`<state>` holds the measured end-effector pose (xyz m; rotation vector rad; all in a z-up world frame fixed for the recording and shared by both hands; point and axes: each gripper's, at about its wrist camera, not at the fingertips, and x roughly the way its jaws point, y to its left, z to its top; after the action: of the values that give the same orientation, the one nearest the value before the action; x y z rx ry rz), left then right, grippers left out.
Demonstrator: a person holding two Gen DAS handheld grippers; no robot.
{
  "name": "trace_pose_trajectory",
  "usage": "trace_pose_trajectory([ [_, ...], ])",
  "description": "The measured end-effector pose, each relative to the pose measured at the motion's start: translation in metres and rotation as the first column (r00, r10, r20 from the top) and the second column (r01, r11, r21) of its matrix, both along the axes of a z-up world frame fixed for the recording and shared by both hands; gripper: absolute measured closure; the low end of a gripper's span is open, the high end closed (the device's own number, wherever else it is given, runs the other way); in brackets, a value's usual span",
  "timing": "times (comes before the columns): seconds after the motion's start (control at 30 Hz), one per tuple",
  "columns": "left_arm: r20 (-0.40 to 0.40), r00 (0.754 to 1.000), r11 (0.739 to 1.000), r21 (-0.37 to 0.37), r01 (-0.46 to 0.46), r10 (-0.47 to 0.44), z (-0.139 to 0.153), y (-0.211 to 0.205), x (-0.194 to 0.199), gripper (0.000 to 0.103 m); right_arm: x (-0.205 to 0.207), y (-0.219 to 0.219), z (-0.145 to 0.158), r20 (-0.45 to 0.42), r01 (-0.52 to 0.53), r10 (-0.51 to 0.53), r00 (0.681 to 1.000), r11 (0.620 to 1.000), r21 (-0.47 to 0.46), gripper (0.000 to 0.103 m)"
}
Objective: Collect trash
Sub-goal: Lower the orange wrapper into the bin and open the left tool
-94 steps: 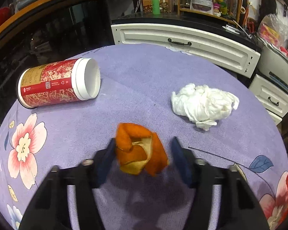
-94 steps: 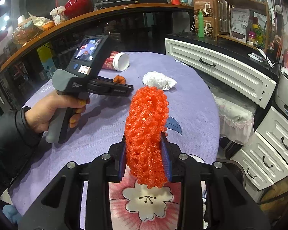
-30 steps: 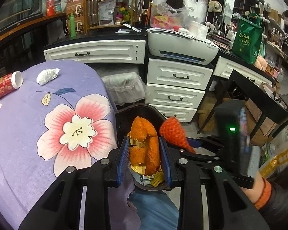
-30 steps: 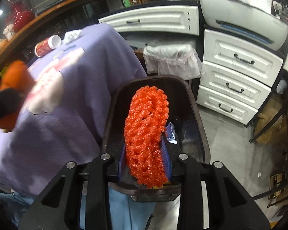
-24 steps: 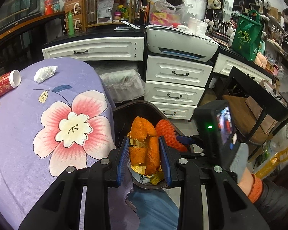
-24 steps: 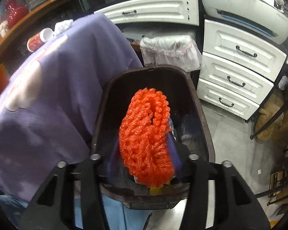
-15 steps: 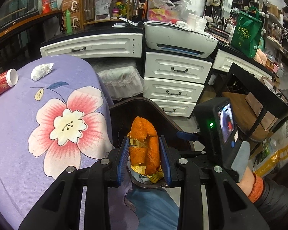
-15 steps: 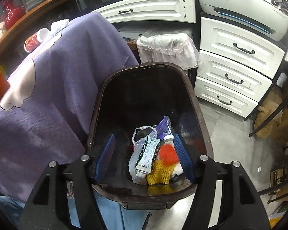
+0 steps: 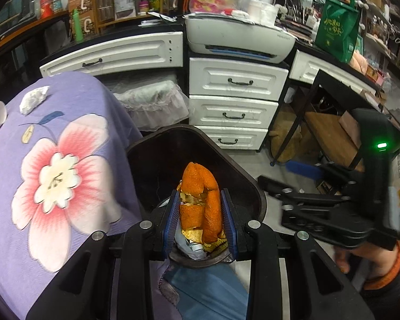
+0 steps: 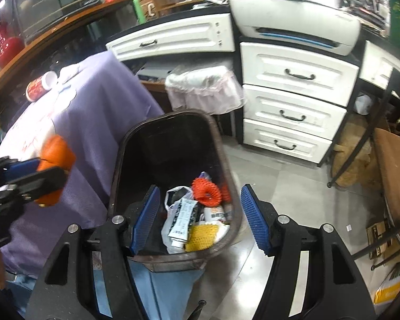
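Observation:
My left gripper (image 9: 200, 218) is shut on an orange peel (image 9: 201, 202) and hangs over the near rim of a dark brown trash bin (image 9: 242, 178) beside the table. My right gripper (image 10: 200, 221) stands open and empty above the same trash bin (image 10: 120, 160). An orange-red foam net (image 10: 207, 191) lies inside on a plastic bag, a tube and a yellow net (image 10: 201, 236). The left gripper with the peel (image 10: 56, 154) shows at the left of the right wrist view. The right gripper (image 9: 304, 172) appears at the right of the left wrist view.
A purple floral tablecloth (image 9: 53, 160) covers the table left of the bin. A crumpled white tissue (image 9: 33, 98) and a red canister (image 10: 40, 85) lie at its far end. White drawers (image 9: 232, 112) and a printer (image 9: 240, 37) stand behind. A black stand (image 9: 333, 122) is at right.
The right gripper opened and the foam net dropped into the bin, then that gripper drew off to the right. The left gripper moved lower over the bin, still gripping the peel.

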<state>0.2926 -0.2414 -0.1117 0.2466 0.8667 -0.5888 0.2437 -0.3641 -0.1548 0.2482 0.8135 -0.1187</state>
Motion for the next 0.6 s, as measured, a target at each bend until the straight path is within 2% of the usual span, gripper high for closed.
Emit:
trace_pose_trajectory([
  [0.3, -0.022, 0.999, 0.998, 0.063, 0.031, -0.029, -0.024, -0.027, 0.015, 0.072, -0.030, -0.026, 0.004, 0.016, 0.068, -0.068, 0.998, 0.998, 0.016, 0.039],
  [0.6, -0.047, 0.999, 0.993, 0.116, 0.020, -0.015, -0.046, -0.040, 0.031, 0.072, -0.044, -0.036, 0.000, 0.017, 0.100, -0.101, 0.995, 0.994, 0.034, 0.039],
])
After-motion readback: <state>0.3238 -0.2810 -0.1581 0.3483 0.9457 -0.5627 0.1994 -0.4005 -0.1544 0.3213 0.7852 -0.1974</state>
